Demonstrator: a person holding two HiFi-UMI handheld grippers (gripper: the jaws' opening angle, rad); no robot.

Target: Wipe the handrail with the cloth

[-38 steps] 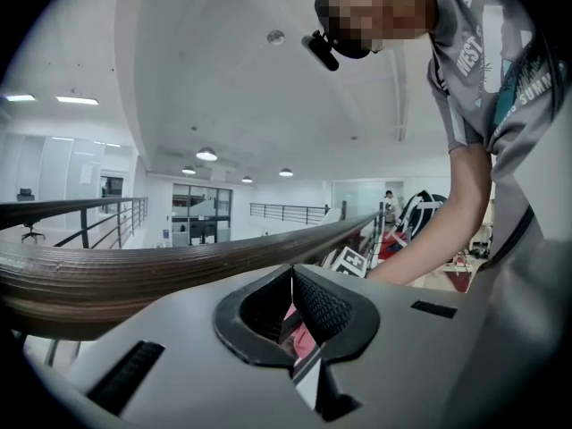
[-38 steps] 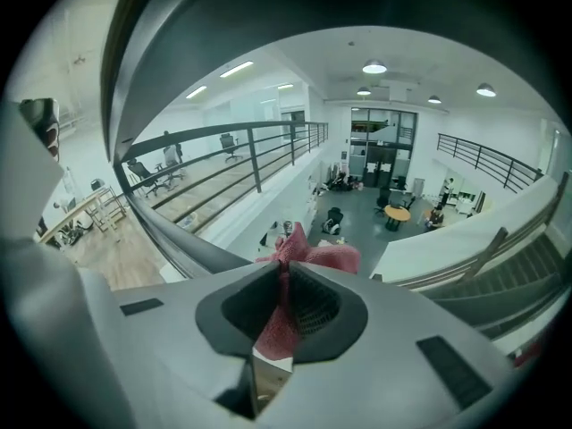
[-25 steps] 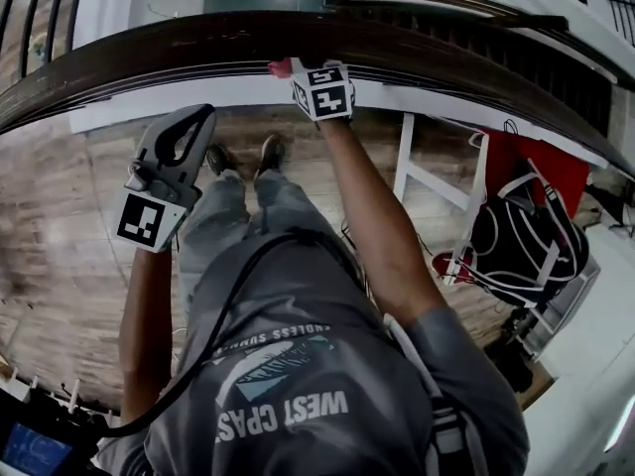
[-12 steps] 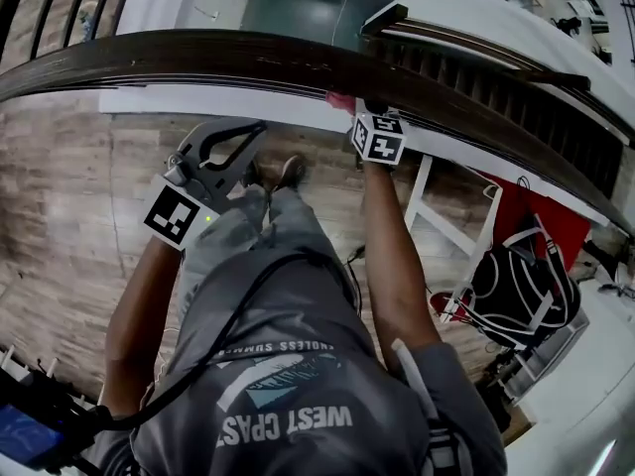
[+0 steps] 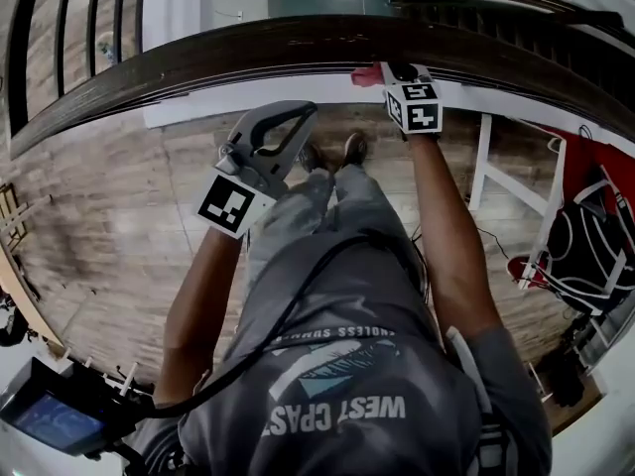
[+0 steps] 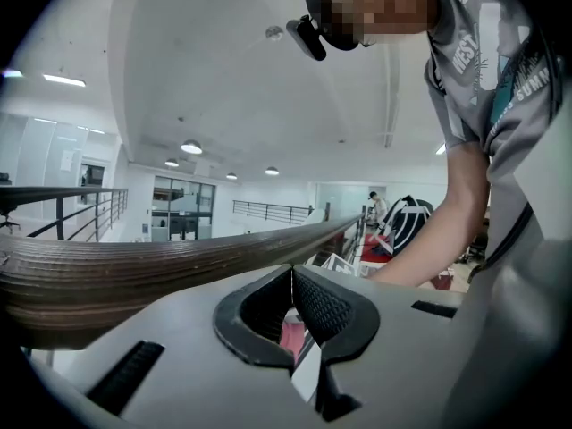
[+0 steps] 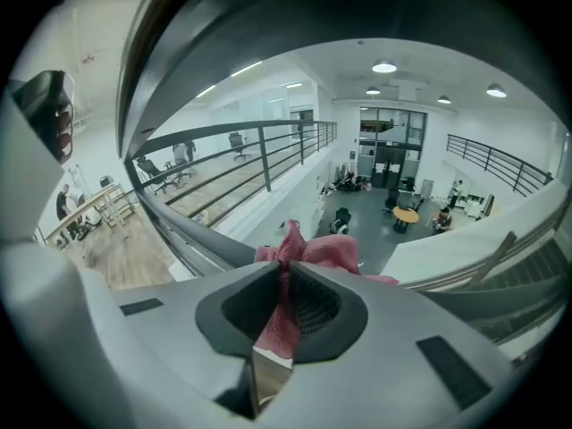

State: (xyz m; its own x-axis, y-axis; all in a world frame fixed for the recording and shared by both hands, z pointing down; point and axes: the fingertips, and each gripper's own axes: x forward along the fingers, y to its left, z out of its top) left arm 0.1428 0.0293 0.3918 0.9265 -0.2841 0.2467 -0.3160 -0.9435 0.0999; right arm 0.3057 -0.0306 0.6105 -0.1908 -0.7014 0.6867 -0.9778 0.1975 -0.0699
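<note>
**Pink cloth pinched against the rail by the right tool; left tool closed and idle**

The right tool [image 5: 390, 71] reaches to the near edge of the dark wooden handrail [image 5: 248, 50], which curves across the far part of the head view from low on the left to the right edge. Its jaws are clamped on a pink cloth [image 5: 365, 75]. The right gripper view shows the fabric squeezed between the two ribbed pads of the right tool [image 7: 284, 286], with the rest of the pink cloth [image 7: 308, 250] bunched up just beyond the tips. In the head view the cloth lies against the rail's near edge, just left of the tool's marker cube.

The left tool [image 5: 290, 119] is held nearer the person and left of the right one, below the rail and apart from it. In the left gripper view the jaws of the left tool [image 6: 292, 280] are together at their tips with nothing held between them, and the dark wooden handrail [image 6: 134, 271] runs from the left edge away beyond them.

Below lies a wood-plank floor [image 5: 89, 216]. At the far right a black and red bag [image 5: 585, 241] sits beside a white frame [image 5: 493, 162].
</note>
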